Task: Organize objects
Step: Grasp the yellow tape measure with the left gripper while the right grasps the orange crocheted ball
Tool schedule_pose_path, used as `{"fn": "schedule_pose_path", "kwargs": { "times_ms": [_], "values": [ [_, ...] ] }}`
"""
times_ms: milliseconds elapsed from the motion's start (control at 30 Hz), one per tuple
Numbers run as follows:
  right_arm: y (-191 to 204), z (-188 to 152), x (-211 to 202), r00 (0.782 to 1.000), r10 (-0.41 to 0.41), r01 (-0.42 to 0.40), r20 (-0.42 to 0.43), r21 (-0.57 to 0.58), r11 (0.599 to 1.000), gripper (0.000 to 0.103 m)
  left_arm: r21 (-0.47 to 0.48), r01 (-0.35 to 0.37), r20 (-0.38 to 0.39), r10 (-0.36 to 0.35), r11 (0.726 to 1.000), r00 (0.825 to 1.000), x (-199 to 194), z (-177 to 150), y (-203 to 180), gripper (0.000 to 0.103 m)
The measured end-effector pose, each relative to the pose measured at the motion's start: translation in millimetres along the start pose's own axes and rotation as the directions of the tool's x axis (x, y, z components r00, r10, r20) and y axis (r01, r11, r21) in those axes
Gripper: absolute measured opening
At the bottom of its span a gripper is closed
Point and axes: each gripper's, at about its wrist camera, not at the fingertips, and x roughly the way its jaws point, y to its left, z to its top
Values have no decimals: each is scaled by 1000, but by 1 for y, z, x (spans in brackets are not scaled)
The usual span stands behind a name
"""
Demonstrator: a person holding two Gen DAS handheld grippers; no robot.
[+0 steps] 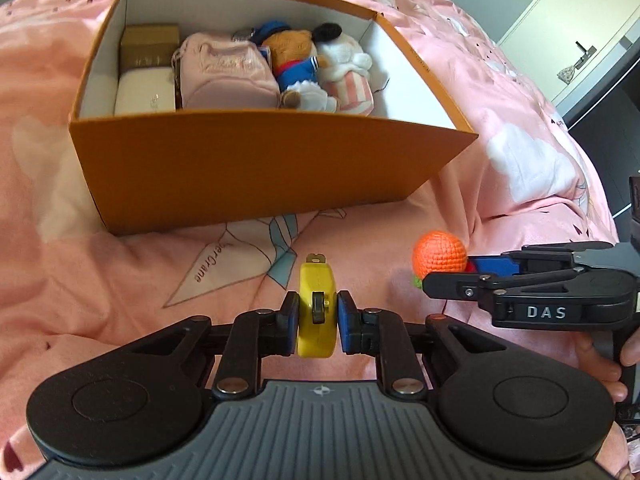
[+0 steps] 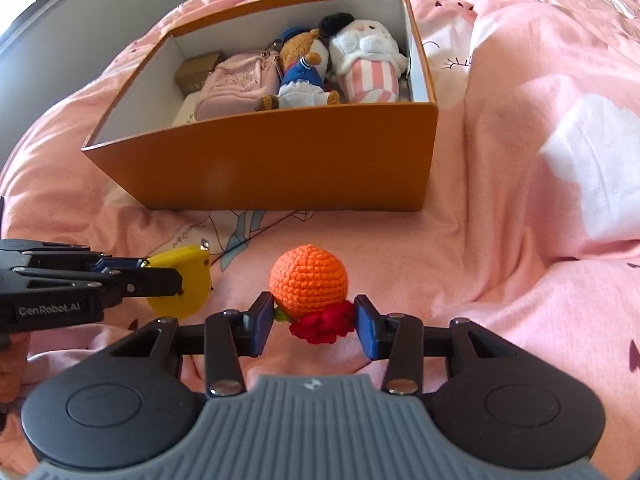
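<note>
- On a pink printed bedspread (image 1: pixel 520 92), an orange cardboard box (image 1: pixel 248 168) stands open, its near wall facing both cameras.
- Inside the box, from its left wall rightward: a gold-brown carton (image 1: pixel 150 44) at the back with a white case (image 1: pixel 144 92) in front of it, a pink mini backpack (image 1: pixel 228 76), a brown plush bear in a blue sailor outfit (image 1: pixel 298 60), and a white plush in pink-striped shorts (image 1: pixel 348 72) nearest the right wall, where a strip of floor is bare.
- In front of the box, the left gripper (image 1: pixel 318 322) pinches a yellow tape measure (image 1: pixel 316 308) standing on edge, its blue pads (image 1: pixel 347 320) pressed against the two flat faces and its metal tab pointing toward the box.
- Also in front of the box, to the right of the tape measure, the right gripper (image 2: pixel 308 322) has its pads on either side of a crocheted orange ball (image 2: pixel 308 282) with a red knitted frill (image 2: pixel 322 324) and a bit of green at its base.
- The right pad touches the red frill; the left pad sits just beside the green bit, so whether the toy is firmly clamped cannot be told.
- The toy appears to rest on the bedspread, apart from the box.
- From the right wrist view, the tape measure (image 2: pixel 182 280) shows in the left gripper (image 2: pixel 160 276) beside the ball.
</note>
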Motion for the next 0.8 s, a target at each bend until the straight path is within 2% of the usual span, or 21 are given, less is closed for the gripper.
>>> {"fn": "schedule_pose_path", "kwargs": {
  "times_ms": [100,200,333,400,567,667,800],
  "values": [
    [-3,-1,11,999,-20,20,-30,-3,1000,46,-23,-20,-34,20,1000,999,13,-5,8,22],
    [-10,-4,22,998,-19,21,-53,23,1000,46,-56,-6,-43,4,998,999,21,-7,16,23],
    [-11,-5,30,998,-9,11,-66,30,999,47,-24,-44,-61,43,999,997,28,-7,12,26],
    [-10,-6,31,998,-9,11,-68,24,1000,51,-2,-56,-71,56,998,996,31,-9,8,27],
    [-9,-7,23,1000,-17,17,-19,23,1000,63,19,-73,-103,75,997,992,34,-11,5,26],
    [-7,-5,18,1000,-22,22,19,8,1000,63,19,-79,-113,80,997,990,35,-11,4,25],
    [-1,3,22,1000,-5,6,26,-30,1000,62,7,-78,-113,78,997,991,34,-11,6,23]
  ]
}}
